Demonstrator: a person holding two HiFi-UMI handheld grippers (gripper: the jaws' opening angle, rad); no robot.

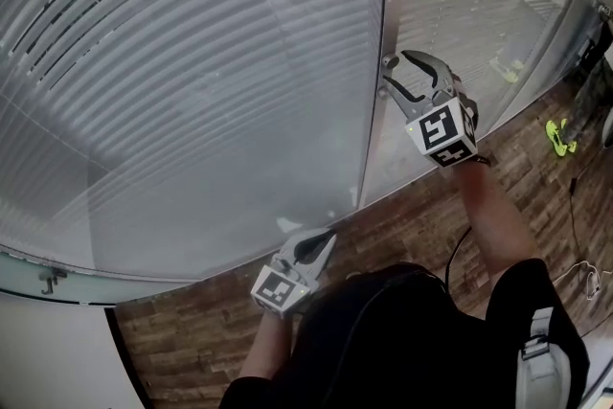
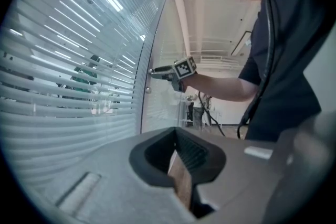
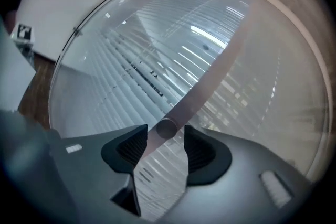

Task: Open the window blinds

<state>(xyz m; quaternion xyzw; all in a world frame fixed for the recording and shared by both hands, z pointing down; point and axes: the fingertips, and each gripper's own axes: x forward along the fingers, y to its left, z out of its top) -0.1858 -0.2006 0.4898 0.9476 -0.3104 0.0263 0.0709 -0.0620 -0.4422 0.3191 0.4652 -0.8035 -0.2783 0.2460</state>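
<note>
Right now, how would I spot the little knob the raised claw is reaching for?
Find the glass wall of slatted blinds, then the plain upright post between its two panes. On that post, between the open jaws of the right gripper, sits a small round knob, jutting out where all else is flat.

The glass pane [image 1: 192, 110] blocks ahead; a knob [image 3: 167, 128] sits between the right tongs' [image 3: 164, 139] jaws.

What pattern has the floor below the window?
Brown wood planks; the floor shows best in head view.
</note>
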